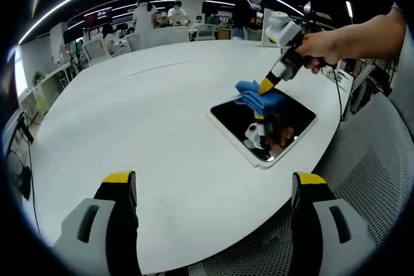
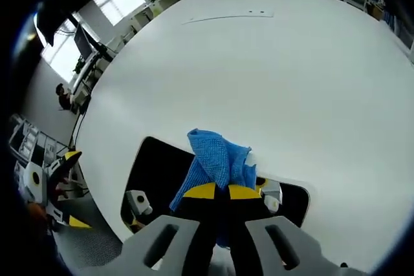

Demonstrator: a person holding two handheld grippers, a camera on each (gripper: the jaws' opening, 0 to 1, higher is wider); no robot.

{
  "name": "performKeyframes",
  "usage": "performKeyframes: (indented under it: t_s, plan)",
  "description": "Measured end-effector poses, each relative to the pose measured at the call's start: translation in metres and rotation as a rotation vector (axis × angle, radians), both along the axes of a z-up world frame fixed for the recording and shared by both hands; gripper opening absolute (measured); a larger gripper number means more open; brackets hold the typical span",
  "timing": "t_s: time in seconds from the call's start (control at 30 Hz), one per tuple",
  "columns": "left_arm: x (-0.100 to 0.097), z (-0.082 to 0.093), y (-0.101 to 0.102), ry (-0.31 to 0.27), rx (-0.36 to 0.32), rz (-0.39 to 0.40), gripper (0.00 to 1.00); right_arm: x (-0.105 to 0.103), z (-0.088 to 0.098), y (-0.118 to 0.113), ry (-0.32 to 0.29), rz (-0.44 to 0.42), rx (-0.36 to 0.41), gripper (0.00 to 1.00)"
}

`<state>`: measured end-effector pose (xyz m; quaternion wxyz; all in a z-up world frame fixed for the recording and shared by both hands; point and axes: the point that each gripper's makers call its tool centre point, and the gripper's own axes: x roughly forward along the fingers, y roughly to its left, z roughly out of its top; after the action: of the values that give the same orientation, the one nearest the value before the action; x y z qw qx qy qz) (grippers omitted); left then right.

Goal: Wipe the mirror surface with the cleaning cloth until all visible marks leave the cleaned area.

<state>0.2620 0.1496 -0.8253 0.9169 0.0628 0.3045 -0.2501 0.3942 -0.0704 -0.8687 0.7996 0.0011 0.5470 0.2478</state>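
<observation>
While the right gripper (image 2: 215, 191) bears down on the mirror (image 1: 288, 127), its yellow-tipped fingers (image 2: 200, 191) are drawn together and clamped on the blue cleaning cloth (image 2: 217, 158), which bunches up ahead of them and rests on the dark glass. In the left gripper view the same gripper (image 1: 264, 86) comes in from the right, held by a person's hand (image 1: 318, 47), with the cloth (image 1: 257, 98) pressed on the far corner of the mirror. The mirror lies flat on the white bench (image 1: 149, 134), close to the bench's near-right edge, and its surface reflects the gripper above it.

The left gripper (image 1: 213, 185) hangs well apart from the mirror, above the near part of the bench, its two fingers (image 1: 119, 189) spread wide with nothing between them. It also shows at the left edge of the right gripper view (image 2: 61, 179), beyond the bench edge.

Nothing lies on the bench around the mirror apart from a faint seam line (image 1: 158, 67) farther across. Beyond the bench stand office chairs (image 1: 97, 48) and desks, with several people (image 1: 174, 12) at the back of the room. A perforated floor (image 1: 381, 172) runs beside the bench edge nearest the mirror.
</observation>
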Motion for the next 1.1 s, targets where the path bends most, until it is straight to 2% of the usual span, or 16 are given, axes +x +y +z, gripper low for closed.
performKeyframes:
  t_s: [0.63, 1.1]
  plan:
    - [-0.001, 0.003, -0.003, 0.000, -0.017, 0.006, 0.99, -0.002, 0.002, -0.031, -0.003, -0.034, -0.026, 0.00]
    - [0.002, 0.006, 0.000, -0.012, -0.013, 0.017, 0.99, 0.001, -0.001, -0.030, -0.004, -0.059, -0.025, 0.00]
